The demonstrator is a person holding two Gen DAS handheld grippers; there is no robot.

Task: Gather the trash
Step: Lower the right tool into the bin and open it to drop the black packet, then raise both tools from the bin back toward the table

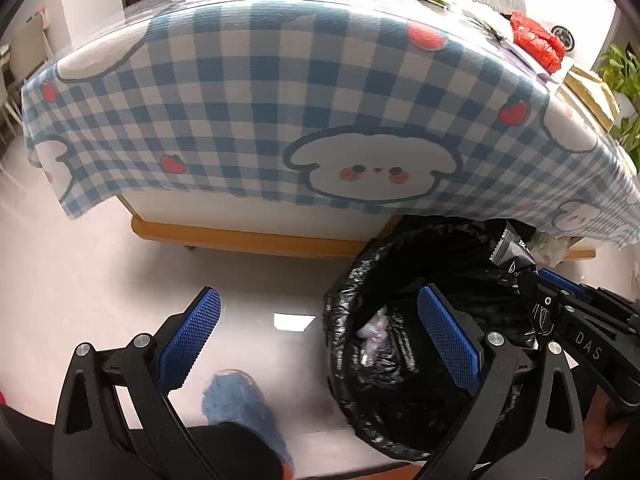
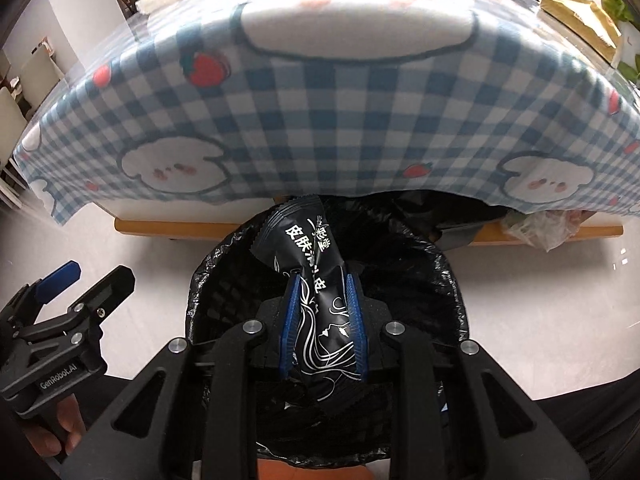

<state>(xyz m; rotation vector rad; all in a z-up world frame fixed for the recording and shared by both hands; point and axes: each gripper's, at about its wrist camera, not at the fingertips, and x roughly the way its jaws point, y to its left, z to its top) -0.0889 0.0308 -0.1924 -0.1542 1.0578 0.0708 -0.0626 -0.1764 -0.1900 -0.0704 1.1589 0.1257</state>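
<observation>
A black wrapper (image 2: 316,280) printed with white characters and line art is clamped between the blue pads (image 2: 291,312) of the right gripper (image 2: 322,320). The wrapper is held directly above the open mouth of the trash bin (image 2: 448,276), which is lined with a black bag. The wrapper's upper end projects beyond the fingertips toward the far rim of the bin. A small pale crumpled item (image 1: 374,334) is seen at the bottom of the bin. The left gripper (image 1: 320,336) is held beside the bin with its fingers spread wide apart and nothing between them; one pad (image 1: 448,344) is positioned over the bin's near rim. Behind the bin, a blue-and-white checked tablecloth (image 2: 320,120) with cartoon figures is draped over a table. A red bag (image 1: 536,40) is seen on the tabletop, well apart from the bin.
</observation>
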